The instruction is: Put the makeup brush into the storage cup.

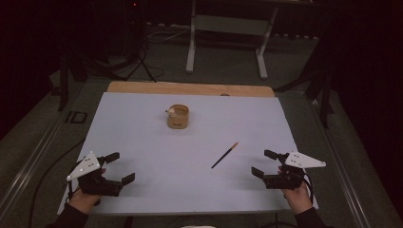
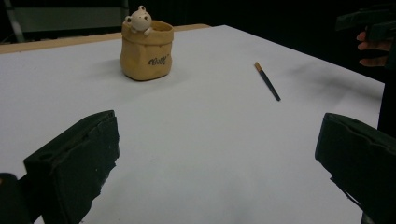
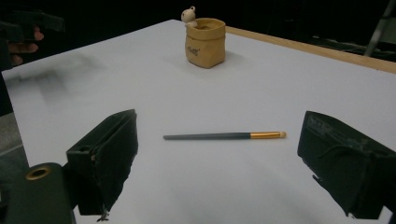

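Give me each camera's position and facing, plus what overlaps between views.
High view: above the person's side, looking forward and down on the table; both hands, left gripper, right gripper.
Left gripper view: low, between open jaws, facing the pot.
Right gripper view: low, jaws straddling the brush.
Shared: pot and brush in all three.
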Demonstrator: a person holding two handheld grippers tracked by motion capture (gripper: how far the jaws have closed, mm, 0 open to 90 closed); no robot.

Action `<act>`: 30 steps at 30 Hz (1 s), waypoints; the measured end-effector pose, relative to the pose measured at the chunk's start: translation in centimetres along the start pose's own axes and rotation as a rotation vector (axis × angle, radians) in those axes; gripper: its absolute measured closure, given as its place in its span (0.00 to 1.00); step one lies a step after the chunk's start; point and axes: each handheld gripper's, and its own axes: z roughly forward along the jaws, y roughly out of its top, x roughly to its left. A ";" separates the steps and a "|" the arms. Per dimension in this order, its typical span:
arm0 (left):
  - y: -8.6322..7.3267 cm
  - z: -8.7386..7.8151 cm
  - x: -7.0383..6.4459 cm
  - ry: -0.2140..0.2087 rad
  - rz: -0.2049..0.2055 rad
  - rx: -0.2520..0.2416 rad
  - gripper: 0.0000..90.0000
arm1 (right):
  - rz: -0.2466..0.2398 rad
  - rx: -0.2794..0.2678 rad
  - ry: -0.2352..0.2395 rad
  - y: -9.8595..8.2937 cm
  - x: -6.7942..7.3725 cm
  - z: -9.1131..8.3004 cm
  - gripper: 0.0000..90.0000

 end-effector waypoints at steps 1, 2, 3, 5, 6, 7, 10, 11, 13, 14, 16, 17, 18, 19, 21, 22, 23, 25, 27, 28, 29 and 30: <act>0.0 0.0 0.0 0.001 0.001 -0.004 0.01 | -0.001 -0.002 -0.001 0.0 0.0 -0.1 0.14; 0.0 0.0 0.0 0.001 0.001 -0.004 0.01 | -0.001 -0.002 -0.001 0.0 0.0 -0.1 0.14; 0.1 0.0 0.0 0.002 0.003 -0.006 0.01 | 0.000 -0.007 0.000 0.1 0.0 -0.2 0.14; 0.1 0.0 -0.1 -0.002 0.006 -0.008 0.01 | -0.006 -0.005 -0.006 0.2 0.0 -0.2 0.14; 0.1 0.1 -0.1 -0.003 0.011 -0.004 0.01 | -0.018 -0.003 -0.009 0.3 0.1 -0.2 0.14; 0.1 0.1 -0.2 -0.005 0.016 -0.002 0.01 | -0.018 -0.003 -0.009 0.3 0.1 -0.2 0.14; 0.2 0.1 -0.3 -0.008 0.014 -0.008 0.01 | -0.026 0.006 -0.006 0.3 0.2 -0.1 0.14; 0.2 0.1 -0.3 -0.009 0.012 -0.010 0.01 | -0.027 0.006 -0.005 0.4 0.2 -0.1 0.14; 0.2 0.1 -0.3 -0.009 0.013 -0.010 0.01 | -0.023 0.002 0.000 0.6 0.1 -0.1 0.14; 0.2 0.1 -0.3 -0.009 0.014 -0.010 0.01 | -0.026 -0.002 -0.001 0.8 0.1 -0.2 0.14; 0.2 0.1 -0.3 -0.010 0.018 -0.008 0.01 | -0.023 -0.010 -0.005 1.1 -0.1 -0.3 0.14; 0.2 0.1 -0.3 -0.009 0.022 -0.005 0.01 | -0.016 -0.007 -0.001 1.3 -0.2 -0.3 0.14; 0.2 0.1 -0.3 -0.010 0.022 -0.004 0.01 | -0.014 -0.006 0.002 1.5 -0.4 -0.3 0.14; 0.2 0.1 -0.3 -0.011 0.021 -0.004 0.01 | -0.017 -0.004 -0.002 1.7 -0.5 -0.3 0.14; 0.2 0.1 -0.3 -0.006 0.024 -0.003 0.01 | -0.010 -0.002 -0.001 2.0 -0.8 -0.4 0.14; 0.2 0.1 -0.3 -0.008 0.024 -0.005 0.01 | -0.005 -0.003 0.000 2.1 -0.9 -0.5 0.14; 0.2 0.1 -0.4 -0.007 0.024 -0.006 0.01 | -0.006 -0.002 -0.002 2.3 -1.2 -0.5 0.14; 0.2 0.1 -0.4 -0.009 0.026 -0.003 0.01 | -0.015 0.018 0.004 2.7 -1.6 -0.6 0.14; 0.2 0.1 -0.4 -0.009 0.028 -0.003 0.01 | -0.041 0.047 0.001 3.1 -2.2 -0.6 0.14; 0.3 0.1 -0.4 -0.008 0.030 -0.003 0.01 | -0.049 0.058 0.005 3.2 -2.5 -0.5 0.14; 0.3 0.1 -0.4 -0.009 0.030 -0.005 0.01 | -0.048 0.071 0.013 3.3 -2.8 -0.5 0.14; 0.3 0.1 -0.4 -0.009 0.029 -0.006 0.01 | -0.045 0.082 0.021 3.4 -3.1 -0.4 0.14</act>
